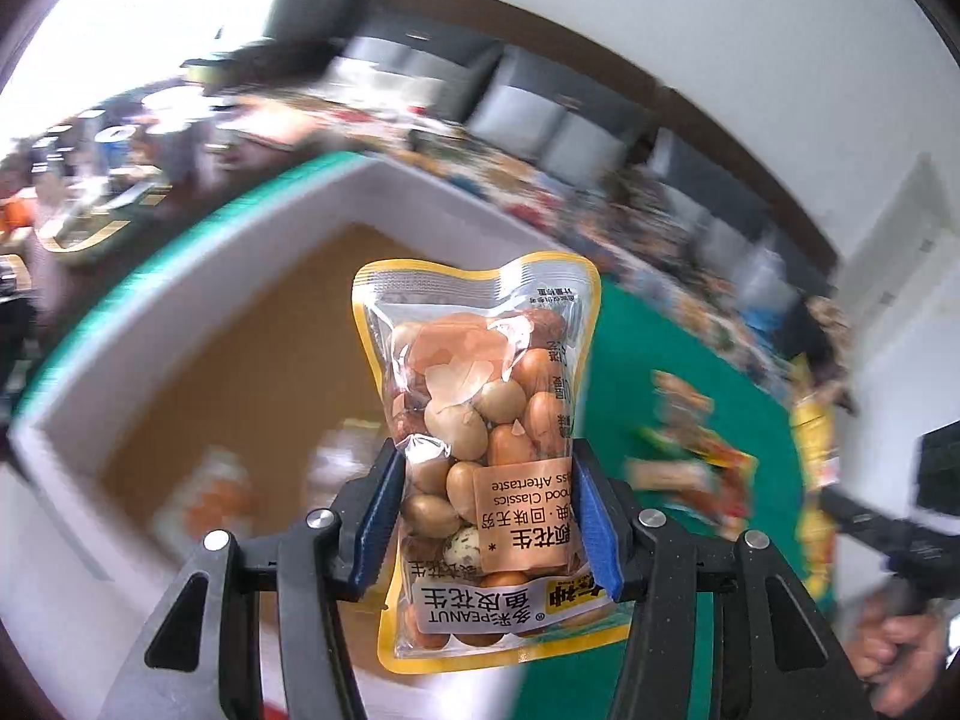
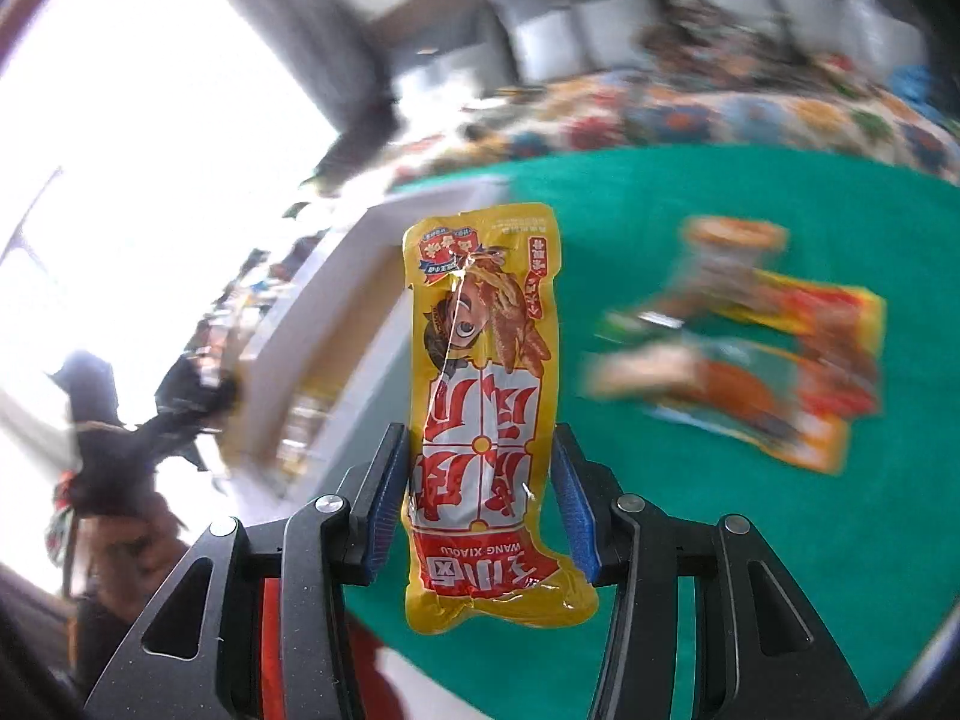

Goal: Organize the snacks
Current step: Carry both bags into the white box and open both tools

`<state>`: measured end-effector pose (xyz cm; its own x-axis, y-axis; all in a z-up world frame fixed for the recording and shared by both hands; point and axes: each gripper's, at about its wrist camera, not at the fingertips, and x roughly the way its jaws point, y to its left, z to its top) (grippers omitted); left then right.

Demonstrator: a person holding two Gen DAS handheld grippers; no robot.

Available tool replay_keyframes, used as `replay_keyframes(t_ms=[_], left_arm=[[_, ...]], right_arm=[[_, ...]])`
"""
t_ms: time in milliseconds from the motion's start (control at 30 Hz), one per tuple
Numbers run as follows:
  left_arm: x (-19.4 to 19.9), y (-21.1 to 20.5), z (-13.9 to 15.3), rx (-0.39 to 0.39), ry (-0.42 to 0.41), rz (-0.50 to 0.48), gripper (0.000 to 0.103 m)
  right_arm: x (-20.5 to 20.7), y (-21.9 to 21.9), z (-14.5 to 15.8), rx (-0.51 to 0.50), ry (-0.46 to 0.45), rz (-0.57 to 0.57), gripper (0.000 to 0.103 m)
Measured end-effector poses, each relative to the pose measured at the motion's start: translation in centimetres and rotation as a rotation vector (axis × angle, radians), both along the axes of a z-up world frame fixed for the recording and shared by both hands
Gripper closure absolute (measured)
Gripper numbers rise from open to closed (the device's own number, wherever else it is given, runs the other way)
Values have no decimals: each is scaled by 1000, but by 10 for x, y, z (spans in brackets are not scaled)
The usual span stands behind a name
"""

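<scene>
Clearly, the peanut bag [image 1: 486, 450] sits clamped between the left gripper's [image 1: 486, 516] blue fingers [image 1: 378, 516], held above a white box [image 1: 198, 276] with a brown floor. The right gripper [image 2: 480, 498] pinches a yellow snack packet [image 2: 486, 396] (cartoon face printed on it) over the green desk [image 2: 750, 540], where more blurred snack packets [image 2: 750, 354] lie.
</scene>
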<state>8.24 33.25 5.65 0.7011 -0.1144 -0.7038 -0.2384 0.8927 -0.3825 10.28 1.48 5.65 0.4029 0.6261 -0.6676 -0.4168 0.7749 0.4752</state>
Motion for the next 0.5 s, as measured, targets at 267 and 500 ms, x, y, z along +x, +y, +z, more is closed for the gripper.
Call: replay_keyframes(t_ms=[267, 500], left_arm=[[-9, 65, -41, 111, 116, 111, 46], [-26, 66, -46, 154, 99, 118, 9]], right_arm=[[9, 167, 0, 46, 3, 213, 52], [20, 220, -16, 66, 6, 259, 33]])
